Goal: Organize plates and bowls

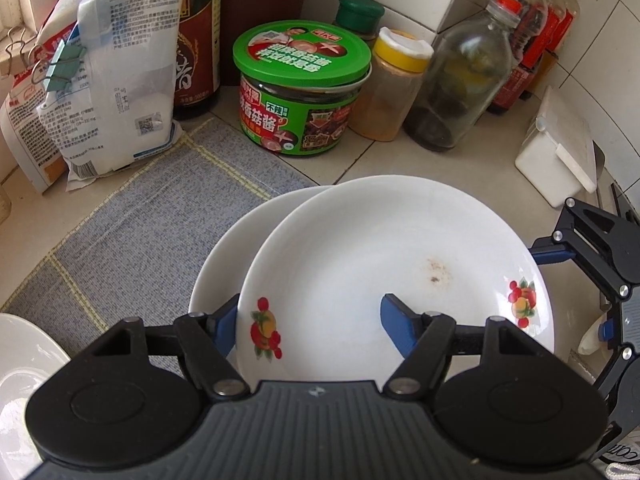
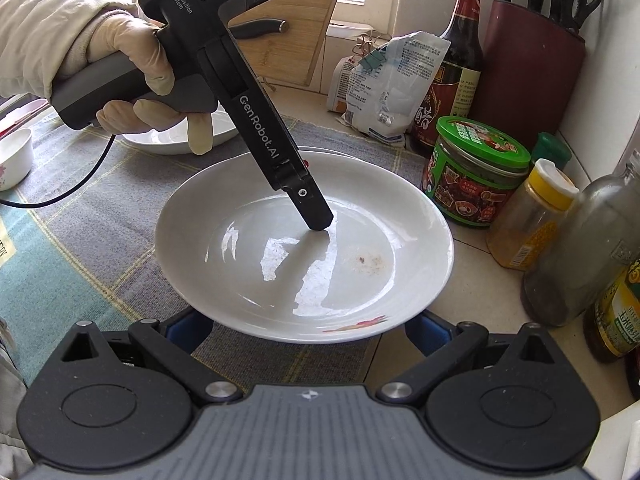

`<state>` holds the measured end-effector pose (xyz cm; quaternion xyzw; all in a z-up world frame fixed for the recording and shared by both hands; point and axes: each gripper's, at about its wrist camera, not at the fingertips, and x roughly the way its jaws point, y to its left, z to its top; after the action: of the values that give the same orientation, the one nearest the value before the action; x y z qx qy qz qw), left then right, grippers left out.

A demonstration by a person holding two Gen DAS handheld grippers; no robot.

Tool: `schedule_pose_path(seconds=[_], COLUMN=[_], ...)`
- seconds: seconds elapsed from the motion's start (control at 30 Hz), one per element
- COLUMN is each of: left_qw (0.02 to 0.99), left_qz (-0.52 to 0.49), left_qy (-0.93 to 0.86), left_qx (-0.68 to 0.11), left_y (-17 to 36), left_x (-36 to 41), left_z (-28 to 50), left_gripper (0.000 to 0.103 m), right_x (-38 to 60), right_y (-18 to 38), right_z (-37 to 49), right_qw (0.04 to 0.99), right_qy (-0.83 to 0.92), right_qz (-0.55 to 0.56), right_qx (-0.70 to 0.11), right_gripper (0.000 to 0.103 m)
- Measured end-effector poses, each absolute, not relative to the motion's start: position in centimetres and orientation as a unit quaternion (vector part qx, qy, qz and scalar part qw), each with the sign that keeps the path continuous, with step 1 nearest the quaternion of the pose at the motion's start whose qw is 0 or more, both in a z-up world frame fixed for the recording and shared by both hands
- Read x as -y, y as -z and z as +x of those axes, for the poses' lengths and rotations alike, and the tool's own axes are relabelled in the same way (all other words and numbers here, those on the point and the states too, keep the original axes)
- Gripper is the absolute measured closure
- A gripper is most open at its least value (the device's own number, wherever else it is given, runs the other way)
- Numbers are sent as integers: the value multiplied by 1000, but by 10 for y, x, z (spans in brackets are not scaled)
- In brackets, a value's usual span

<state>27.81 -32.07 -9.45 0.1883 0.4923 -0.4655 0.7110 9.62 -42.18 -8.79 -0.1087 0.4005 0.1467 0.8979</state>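
Observation:
Two white plates lie stacked and offset on the counter beside a grey mat (image 1: 132, 232). The top plate (image 1: 360, 264) (image 2: 280, 264) has fruit decals and a brown stain; the lower plate (image 1: 224, 256) shows at its left. My left gripper (image 1: 310, 320) straddles the top plate's near rim. One blue pad stands inside the dish and the other outside the rim, neither pressing on it. Seen from the right wrist, a gloved hand (image 2: 132, 60) holds it, one finger (image 2: 320, 220) down in the dish. My right gripper (image 2: 306, 332) (image 1: 580, 292) stands open at the plate's opposite rim, fingertips hidden beneath it.
Crowding the far side are a green-lidded sauce jar (image 1: 300, 92), a yellow-capped spice jar (image 1: 388, 84), a glass bottle (image 1: 460, 80), dark bottles and clipped bags (image 1: 100, 80). A white box (image 1: 556, 152) sits at the right. More white dishes (image 2: 176, 136) (image 2: 12, 156) lie on the mat.

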Motion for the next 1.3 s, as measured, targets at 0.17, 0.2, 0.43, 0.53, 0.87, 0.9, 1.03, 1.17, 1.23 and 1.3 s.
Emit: schedule_pose_path(seconds=[0.17, 0.2, 0.43, 0.53, 0.87, 0.9, 1.03, 1.17, 1.23, 1.3], left_qw=[709, 709, 708, 709, 714, 715, 717, 718, 719, 719], left_qz=[202, 204, 217, 217, 218, 218, 219, 218, 219, 219], left_qy=[465, 465, 463, 461, 458, 457, 457, 458, 457, 457], left_qx=[-489, -489, -487, -488, -483, -482, -479, -477, -476, -475], left_y=[96, 96, 95, 94, 89, 89, 86, 84, 83, 83], left_x=[323, 323, 324, 323, 319, 319, 318, 316, 316, 315], left_z=[276, 276, 276, 275, 274, 273, 272, 272, 271, 270], left_gripper=[27, 26, 26, 25, 24, 24, 24, 24, 23, 23], right_x=[422, 422, 422, 422, 422, 422, 422, 421, 421, 421], right_y=[87, 87, 86, 86, 86, 86, 86, 86, 86, 86], right_z=[96, 96, 94, 94, 94, 94, 94, 94, 94, 94], right_qw=[898, 898, 900, 900, 901, 901, 900, 900, 900, 900], right_qy=[-148, -147, -147, -147, -145, -145, -144, -142, -142, -141], right_qz=[-108, -108, -106, -106, -109, -110, -111, -112, -112, -113], right_qx=[-400, -400, -396, -396, -395, -395, -395, -395, -396, -396], right_gripper=[0, 0, 0, 0, 0, 0, 0, 0, 0, 0])
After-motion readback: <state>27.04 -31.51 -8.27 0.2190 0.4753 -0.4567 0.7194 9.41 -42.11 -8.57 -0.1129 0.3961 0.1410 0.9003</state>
